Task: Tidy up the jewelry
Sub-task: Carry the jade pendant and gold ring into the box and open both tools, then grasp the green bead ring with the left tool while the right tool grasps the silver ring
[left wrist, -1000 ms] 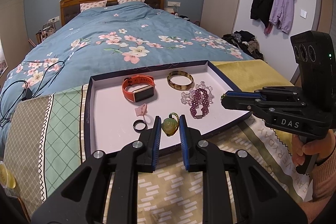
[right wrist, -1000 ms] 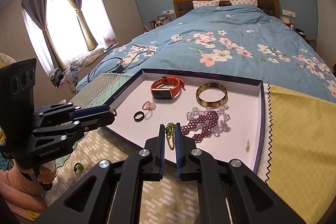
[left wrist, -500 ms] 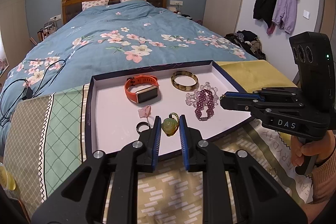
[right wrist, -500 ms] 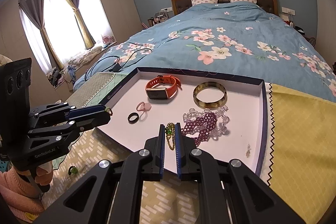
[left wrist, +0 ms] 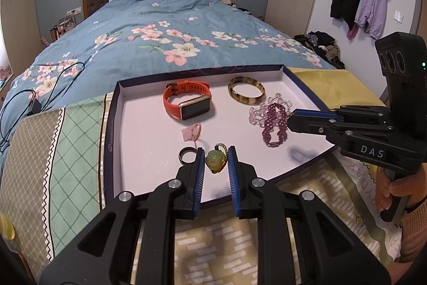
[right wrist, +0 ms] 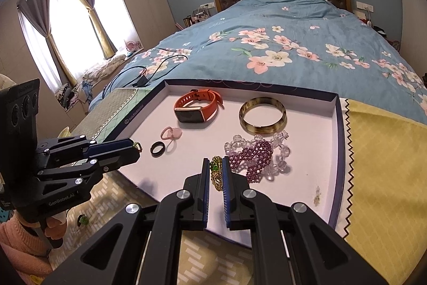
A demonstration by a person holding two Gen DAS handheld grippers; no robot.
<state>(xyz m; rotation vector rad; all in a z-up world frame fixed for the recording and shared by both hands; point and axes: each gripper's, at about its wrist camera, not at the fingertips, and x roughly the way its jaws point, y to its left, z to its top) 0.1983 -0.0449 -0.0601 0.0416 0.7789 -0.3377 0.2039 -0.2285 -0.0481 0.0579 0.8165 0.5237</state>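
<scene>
Both claws carrying pieces over the tray (left wrist: 112, 122) near edge: left claw (left wrist: 216, 162) clamped on green pendant (left wrist: 215, 161), right claw (right wrist: 216, 172) clamped on gold beaded chain (right wrist: 216, 172), so next is probably lowering to a bare patch, then letting go.

- Tray (left wrist: 112, 108): white floor, dark navy walls.
- Watch (left wrist: 186, 102): orange strap, gold case, black face.
- Bangle (left wrist: 246, 94): amber with dark mottling.
- Bead bracelets (right wrist: 256, 155): purple, tangled with clear.
- Ring (left wrist: 186, 154): black.
- Small ring (right wrist: 170, 134): pink.
- Pendant (left wrist: 215, 161): pale green, carved as a rose.
- Duvet (left wrist: 160, 31): blue, pink and white blossoms.
- Cloth (right wrist: 381, 151): mustard yellow, brown zigzag edge.
</scene>
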